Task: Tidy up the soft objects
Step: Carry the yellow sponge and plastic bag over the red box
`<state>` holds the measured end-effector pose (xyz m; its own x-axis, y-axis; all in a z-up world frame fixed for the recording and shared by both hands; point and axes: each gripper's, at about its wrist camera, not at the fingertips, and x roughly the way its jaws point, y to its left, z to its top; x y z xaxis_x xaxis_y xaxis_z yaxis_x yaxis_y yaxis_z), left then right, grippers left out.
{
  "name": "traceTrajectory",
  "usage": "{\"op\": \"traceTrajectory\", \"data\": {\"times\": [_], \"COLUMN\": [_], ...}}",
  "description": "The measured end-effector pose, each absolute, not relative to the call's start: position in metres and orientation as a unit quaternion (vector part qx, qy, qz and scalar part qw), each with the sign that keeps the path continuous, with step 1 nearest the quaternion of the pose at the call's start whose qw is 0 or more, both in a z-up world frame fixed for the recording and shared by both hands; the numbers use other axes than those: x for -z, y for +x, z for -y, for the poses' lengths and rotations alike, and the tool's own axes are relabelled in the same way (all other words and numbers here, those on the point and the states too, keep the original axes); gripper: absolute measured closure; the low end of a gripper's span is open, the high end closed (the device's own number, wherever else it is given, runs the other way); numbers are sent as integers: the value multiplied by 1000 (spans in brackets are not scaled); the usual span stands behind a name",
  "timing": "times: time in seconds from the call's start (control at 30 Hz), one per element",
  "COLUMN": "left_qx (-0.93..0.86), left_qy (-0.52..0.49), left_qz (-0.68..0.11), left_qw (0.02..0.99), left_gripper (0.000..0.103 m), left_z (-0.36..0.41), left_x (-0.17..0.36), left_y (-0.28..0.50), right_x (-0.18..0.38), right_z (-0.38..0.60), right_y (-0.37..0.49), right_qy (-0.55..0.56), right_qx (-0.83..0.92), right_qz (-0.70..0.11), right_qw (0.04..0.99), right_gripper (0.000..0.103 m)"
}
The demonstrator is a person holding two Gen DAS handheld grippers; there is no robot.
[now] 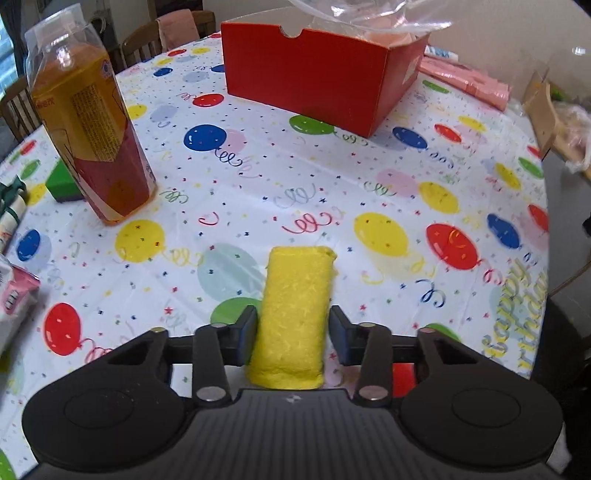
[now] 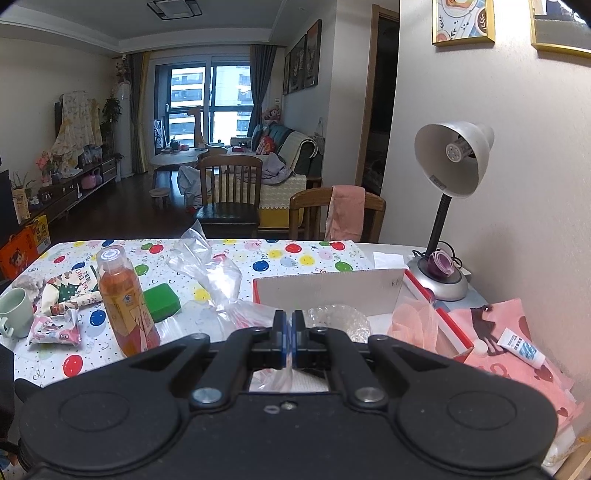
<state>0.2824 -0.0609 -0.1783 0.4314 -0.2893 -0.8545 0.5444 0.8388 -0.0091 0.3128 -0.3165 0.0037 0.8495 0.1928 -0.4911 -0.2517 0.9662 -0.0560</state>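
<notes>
A yellow sponge (image 1: 295,295) lies lengthwise on the balloon-print tablecloth, and my left gripper (image 1: 292,325) has its pads against both long sides of it. Beyond it stands an open red box (image 1: 306,70). A clear plastic bag (image 1: 354,11) hangs over that box. In the right wrist view, my right gripper (image 2: 290,325) is shut on the clear plastic bag (image 2: 218,280) just in front of the red box (image 2: 328,291), which holds a pink mesh puff (image 2: 413,325). A green sponge (image 2: 160,297) lies behind the bottle.
A tall bottle of orange drink (image 1: 92,129) stands left of the yellow sponge. Snack packets (image 2: 55,332) and a pale mug (image 2: 13,310) sit at the left. A desk lamp (image 2: 447,206), pink sheets (image 1: 465,79) and a small tube (image 2: 521,349) are right of the box.
</notes>
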Motion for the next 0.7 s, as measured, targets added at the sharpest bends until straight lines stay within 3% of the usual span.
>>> {"op": "traceTrajectory", "data": {"times": [0.3, 0.7], "left_qx": [207, 164], "left_qy": [91, 31], "left_qz": [-473, -417], "left_qw": [852, 894], "left_gripper": [66, 66], "left_z": [50, 56], "left_x": [167, 94], "left_y": [290, 325], "right_x": [-2, -10], "right_z": [319, 333], "right_y": [314, 343], "right_qy": [-56, -44], "right_qx": [-120, -146], "right_qz": [-246, -233], "right_qw": [960, 960], "right_gripper": [102, 102]}}
